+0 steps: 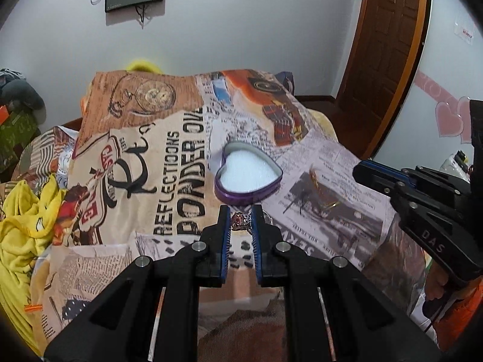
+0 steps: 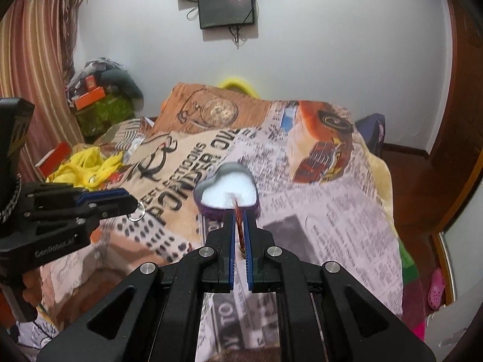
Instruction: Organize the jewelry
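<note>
Beside the heart tin [image 1: 248, 178], left hand-held gripper [image 1: 241, 221] clamps a ring [image 1: 240, 222]; right hand-held gripper [image 2: 238, 220] pinches something thin, unidentifiable.

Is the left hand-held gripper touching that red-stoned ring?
Touching. The left wrist view shows the ring pinched between the left hand-held gripper's two blue-padded fingers, no gap on either side, just short of the heart-shaped box.

Purple heart tin [image 1: 241, 194], white lining; newsprint-collage blanket [image 1: 332, 211]; yellow cloth [image 1: 21, 229]; red-stoned ring [image 1: 241, 220].
</note>
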Demonstrator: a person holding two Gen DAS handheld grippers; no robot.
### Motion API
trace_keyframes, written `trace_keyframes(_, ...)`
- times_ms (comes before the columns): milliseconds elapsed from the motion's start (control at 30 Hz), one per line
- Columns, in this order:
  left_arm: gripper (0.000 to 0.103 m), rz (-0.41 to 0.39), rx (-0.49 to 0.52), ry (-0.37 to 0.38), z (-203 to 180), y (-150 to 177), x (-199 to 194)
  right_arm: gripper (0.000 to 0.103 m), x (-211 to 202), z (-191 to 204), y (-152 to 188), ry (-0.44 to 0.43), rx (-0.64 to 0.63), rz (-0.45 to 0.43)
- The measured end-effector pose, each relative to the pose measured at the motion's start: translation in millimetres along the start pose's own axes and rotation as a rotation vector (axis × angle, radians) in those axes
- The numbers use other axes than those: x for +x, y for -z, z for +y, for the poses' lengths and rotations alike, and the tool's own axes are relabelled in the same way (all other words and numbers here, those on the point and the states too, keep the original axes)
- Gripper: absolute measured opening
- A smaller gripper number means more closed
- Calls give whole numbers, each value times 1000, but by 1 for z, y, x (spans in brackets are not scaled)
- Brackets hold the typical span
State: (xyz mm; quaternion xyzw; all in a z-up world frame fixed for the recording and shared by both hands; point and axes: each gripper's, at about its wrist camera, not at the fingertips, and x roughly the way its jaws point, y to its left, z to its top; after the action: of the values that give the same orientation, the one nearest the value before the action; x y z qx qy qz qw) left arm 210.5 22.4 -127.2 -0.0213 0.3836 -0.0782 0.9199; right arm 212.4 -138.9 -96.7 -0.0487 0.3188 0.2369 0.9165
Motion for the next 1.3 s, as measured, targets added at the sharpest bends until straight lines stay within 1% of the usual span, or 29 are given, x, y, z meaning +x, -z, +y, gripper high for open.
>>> trace_keyframes(133, 12, -22, -5, -1, 1, -8, 2, 5, 7, -1, -8, 10, -6, -19)
trace_keyframes(267, 12, -27, -11, -6, 4, -12, 7, 5, 15, -3, -11, 15, -11, -21)
trace_keyframes(400, 12, -19, -18, -6, 7, -10, 13, 5, 22, -15, -5, -21, 5, 10)
trace_keyframes(533, 12, 0, -25, -3, 9, -4, 22, 5, 26, -27, 7, -20, -3, 52)
trace_keyframes(600, 12, 10, -26, -5, 9, -2, 27, 10, 31, -34, 12, -28, -2, 87)
trace_keyframes(667, 12, 17, -32, -3, 10, 0, 31, 29, 40, -39, 16, -27, 0, 134)
trace_keyframes(733, 12, 22, -36, 0, 11, 1, 33, 33, 47, -42, 21, -32, 1, 154)
trace_keyframes(833, 12, 30, -36, 0, 13, 2, 36, 33, 60, -37, 24, -56, -32, 186)
trace_keyframes(967, 12, 34, -37, -3, 15, 5, 38, 33, 78, -25, 26, -50, -96, 220)
trace_keyframes(1100, 12, 41, -41, -1, 17, 6, 41, 33, 96, -20, 26, -72, -138, 249)
trace_keyframes(1133, 12, 43, -41, -1, 18, 7, 42, 32, 101, -20, 26, -69, -152, 261)
trace_keyframes(1233, 12, 47, -41, 1, 19, 8, 43, 18, 114, -18, 29, -60, -188, 308)
trace_keyframes(1300, 12, 48, -43, 2, 19, 8, 44, 17, 120, -19, 32, -59, -199, 332)
